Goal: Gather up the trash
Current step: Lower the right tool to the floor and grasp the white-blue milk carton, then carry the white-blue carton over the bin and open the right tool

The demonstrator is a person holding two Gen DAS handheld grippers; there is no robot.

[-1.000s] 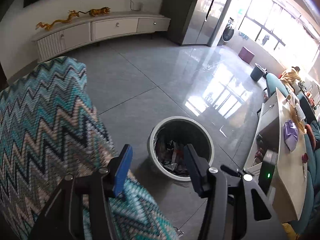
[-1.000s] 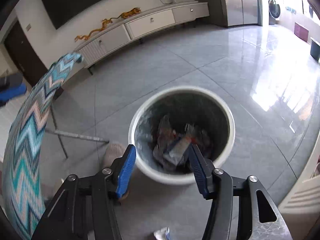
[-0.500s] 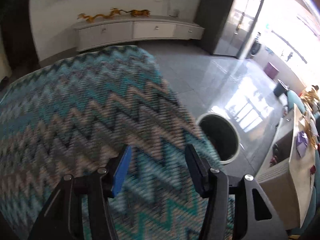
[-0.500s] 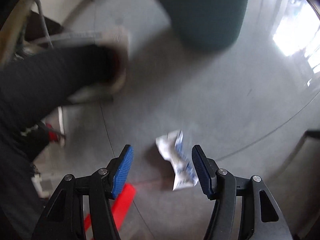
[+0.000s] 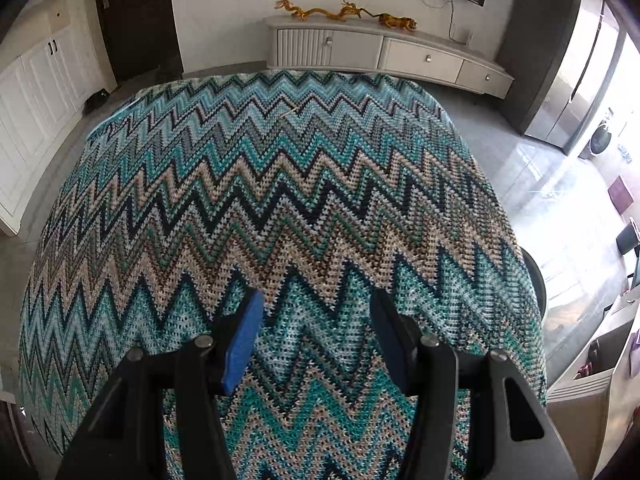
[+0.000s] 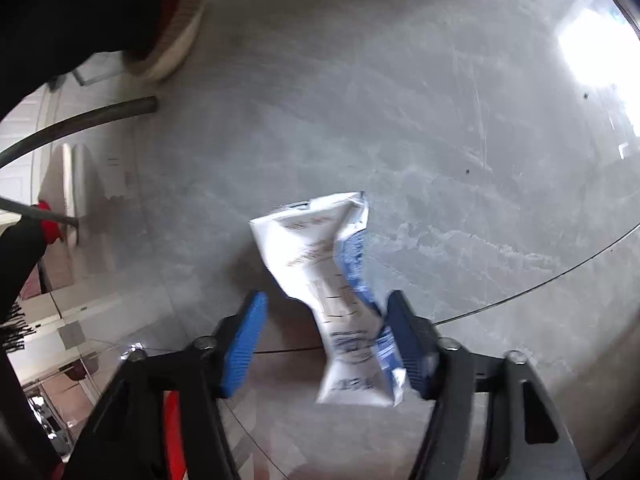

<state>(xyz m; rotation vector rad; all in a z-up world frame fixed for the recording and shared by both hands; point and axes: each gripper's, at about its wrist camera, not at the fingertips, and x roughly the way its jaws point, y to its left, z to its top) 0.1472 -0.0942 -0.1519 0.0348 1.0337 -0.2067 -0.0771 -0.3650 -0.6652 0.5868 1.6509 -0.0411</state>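
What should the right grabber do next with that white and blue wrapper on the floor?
Probably squeeze shut. The wrapper lies on the floor between the right gripper fingers, which have just been closing, with a gap left on one side.

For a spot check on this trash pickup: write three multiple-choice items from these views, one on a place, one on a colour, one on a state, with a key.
1. Where does the wrapper lie?
A. on the floor
B. in a bin
C. on the cloth

2. What colour are the right gripper pads?
A. red
B. blue
C. green

3. How does the left gripper stand?
A. shut on a wrapper
B. shut on the cloth
C. open, nothing between its jaws

Key:
1 A: it rests on the grey floor, between the right jaws, which have just been closing.
2 B: both pads show blue.
3 C: its jaws stand apart over the zigzag cloth.
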